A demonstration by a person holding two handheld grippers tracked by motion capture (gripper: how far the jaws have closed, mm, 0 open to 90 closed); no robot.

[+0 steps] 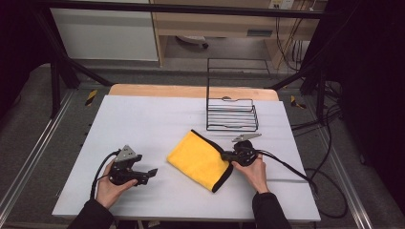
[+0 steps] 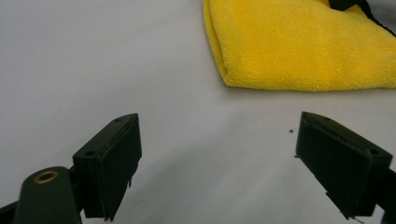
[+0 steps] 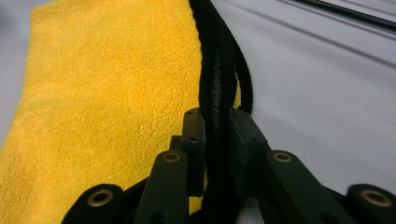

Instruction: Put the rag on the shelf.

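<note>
1. The left gripper (image 1: 152, 171) near the surface (image 1: 143, 119)'s front edge has wide, empty fingers (image 2: 109, 161); it cannot steady anything.
2. Mid-surface, the right gripper (image 3: 217, 140) pinches the folded yellow cloth (image 1: 198, 160)'s black hem; the thin grip may slip or unfold it.
3. The wire rack (image 1: 231, 113) by the back edge could snag it.

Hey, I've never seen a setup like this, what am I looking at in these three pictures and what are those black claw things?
A person sits at a white table holding a hand-held gripper in each hand. The high view looks down from above; the other two come from cameras riding on the grippers. A folded yellow cloth with black trim lies on the table, with a wire rack behind it. The right gripper is pinching the cloth's black edge. The left gripper is open, holding nothing, aimed at the cloth's fold.
</note>
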